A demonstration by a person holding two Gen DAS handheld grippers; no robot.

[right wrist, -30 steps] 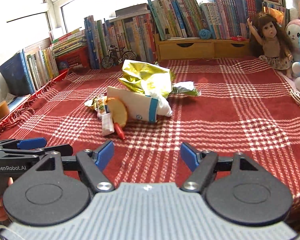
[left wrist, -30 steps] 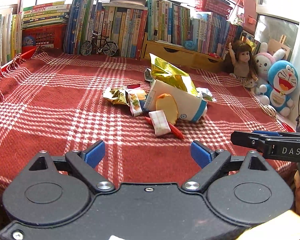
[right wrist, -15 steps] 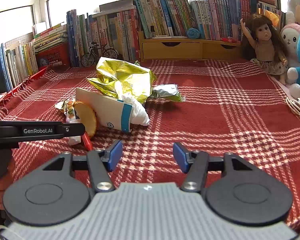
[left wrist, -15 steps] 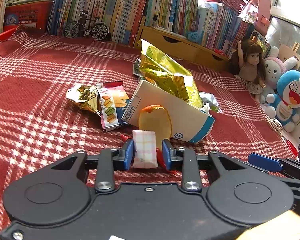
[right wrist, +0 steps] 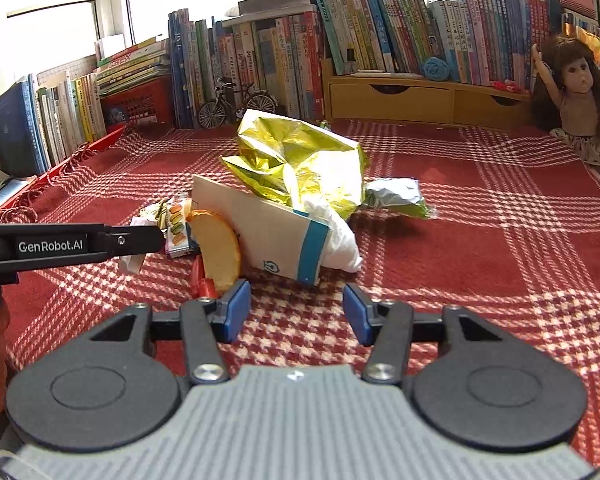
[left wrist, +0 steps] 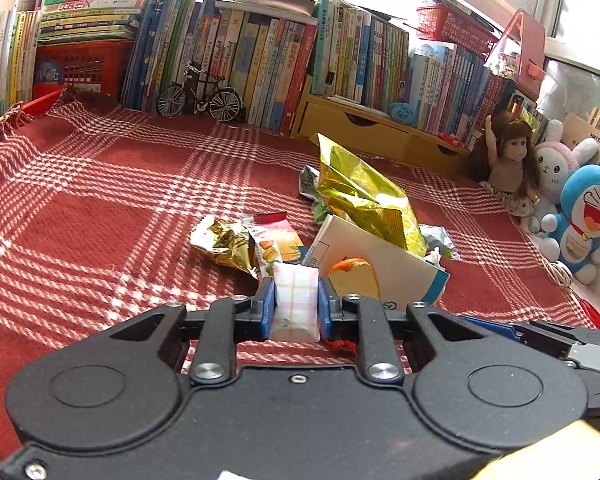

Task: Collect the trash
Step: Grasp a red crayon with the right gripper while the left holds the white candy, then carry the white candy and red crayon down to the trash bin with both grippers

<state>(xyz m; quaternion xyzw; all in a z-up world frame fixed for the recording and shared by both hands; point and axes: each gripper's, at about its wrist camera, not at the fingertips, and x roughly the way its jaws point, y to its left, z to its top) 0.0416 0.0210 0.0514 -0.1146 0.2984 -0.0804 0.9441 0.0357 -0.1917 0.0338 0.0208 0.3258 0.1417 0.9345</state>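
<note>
The left gripper is clamped on a pink-checked packet; the right gripper hovers with fingers apart — both at the near edge of the trash pile on the red plaid cloth, books beyond.

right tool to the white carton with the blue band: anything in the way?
Nothing visible. The open right tool faces bare red checked cloth up to the white carton with the blue band. An orange peel slice leans against the carton's left side, beside the left finger's path.
</note>
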